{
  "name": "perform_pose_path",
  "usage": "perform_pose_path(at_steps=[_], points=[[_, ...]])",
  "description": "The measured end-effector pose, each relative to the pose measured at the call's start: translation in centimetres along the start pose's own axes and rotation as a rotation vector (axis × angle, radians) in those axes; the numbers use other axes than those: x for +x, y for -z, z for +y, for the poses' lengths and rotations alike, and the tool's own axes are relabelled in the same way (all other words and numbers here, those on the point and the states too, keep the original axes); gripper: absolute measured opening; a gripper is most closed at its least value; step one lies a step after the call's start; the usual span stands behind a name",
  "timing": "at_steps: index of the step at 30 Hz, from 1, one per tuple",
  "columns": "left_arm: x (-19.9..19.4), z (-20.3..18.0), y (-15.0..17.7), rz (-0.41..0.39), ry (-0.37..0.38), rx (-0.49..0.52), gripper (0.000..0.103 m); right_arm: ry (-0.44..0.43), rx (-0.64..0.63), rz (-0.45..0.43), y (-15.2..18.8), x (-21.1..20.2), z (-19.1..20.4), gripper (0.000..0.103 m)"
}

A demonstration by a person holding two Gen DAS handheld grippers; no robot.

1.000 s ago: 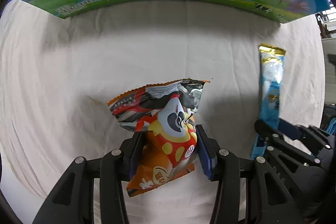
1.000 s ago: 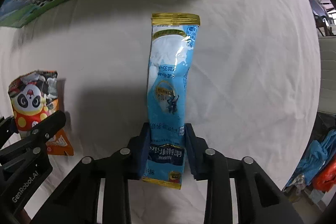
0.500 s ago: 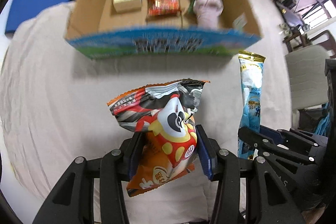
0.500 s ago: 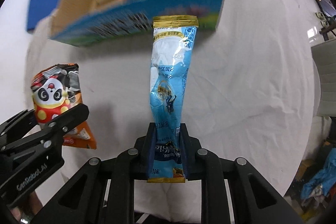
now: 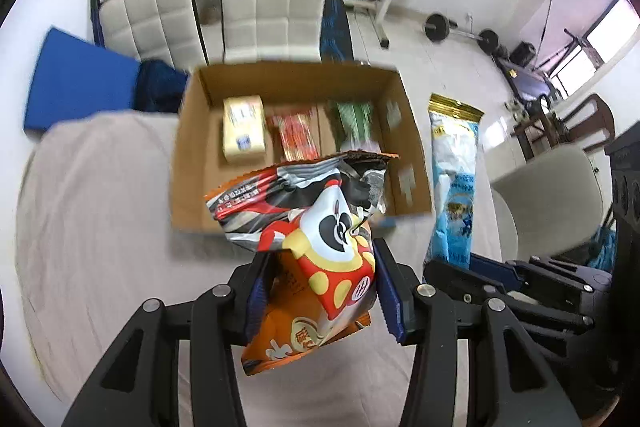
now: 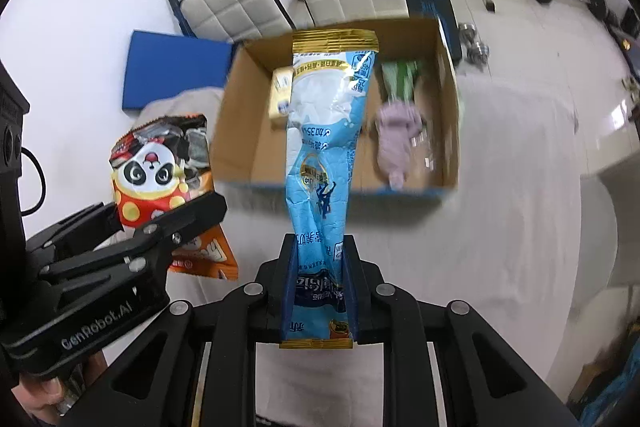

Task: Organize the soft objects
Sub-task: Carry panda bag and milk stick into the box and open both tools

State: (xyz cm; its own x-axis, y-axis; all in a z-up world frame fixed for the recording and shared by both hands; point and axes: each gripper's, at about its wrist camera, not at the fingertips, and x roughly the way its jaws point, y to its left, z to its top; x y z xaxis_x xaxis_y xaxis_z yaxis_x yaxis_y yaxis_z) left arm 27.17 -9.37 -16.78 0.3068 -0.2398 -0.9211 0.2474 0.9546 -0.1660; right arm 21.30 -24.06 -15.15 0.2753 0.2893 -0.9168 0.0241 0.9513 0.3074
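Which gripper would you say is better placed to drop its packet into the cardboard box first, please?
Probably the left. The left gripper holds the panda snack bag already overlapping the cardboard box opening; the right gripper with the blue sachet sits beside the box's right wall.

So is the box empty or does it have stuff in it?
Not empty: the box holds a yellow pack, red pack and green item.

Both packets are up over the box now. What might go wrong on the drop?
The left gripper pinches only the lower part of the panda snack bag, so its crumpled top may swing or snag. The right gripper holds the long blue sachet near its bottom end; it may flop onto the cardboard box wall. Both could land on the purple plush or yellow pack.
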Motion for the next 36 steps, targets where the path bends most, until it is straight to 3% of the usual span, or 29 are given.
perform_pose_path(at_steps=[3,9,16,19,26,36], points=[[-0.2,0.6,-2.9,-0.026,-0.024,0.013,0.044,0.005,-0.017,-0.023,-2.7,-0.2,0.8,0.022],[1.8,2.2,-7.3,-0.013,-0.043,0.015,0.044,0.014,-0.026,-0.023,-7.9,3.1,2.6,0.022],[6.9,4.8,-10.7,0.093,-0.038,-0.031,0.044,0.031,-0.013,0.038,-11.8,8.4,2.2,0.022],[9.6,6.0,-11.2,0.151,-0.042,-0.052,0.044,0.042,-0.003,0.076,-12.2,10.9,1.4,0.022],[15.6,8.8,-10.0,0.337,0.036,-0.156,0.045,0.067,0.022,0.171,-12.8,17.2,0.0,0.022],[20.1,9.0,-8.2,0.463,0.005,-0.168,0.046,0.064,0.024,0.280,-11.6,22.4,-1.4,0.026]])
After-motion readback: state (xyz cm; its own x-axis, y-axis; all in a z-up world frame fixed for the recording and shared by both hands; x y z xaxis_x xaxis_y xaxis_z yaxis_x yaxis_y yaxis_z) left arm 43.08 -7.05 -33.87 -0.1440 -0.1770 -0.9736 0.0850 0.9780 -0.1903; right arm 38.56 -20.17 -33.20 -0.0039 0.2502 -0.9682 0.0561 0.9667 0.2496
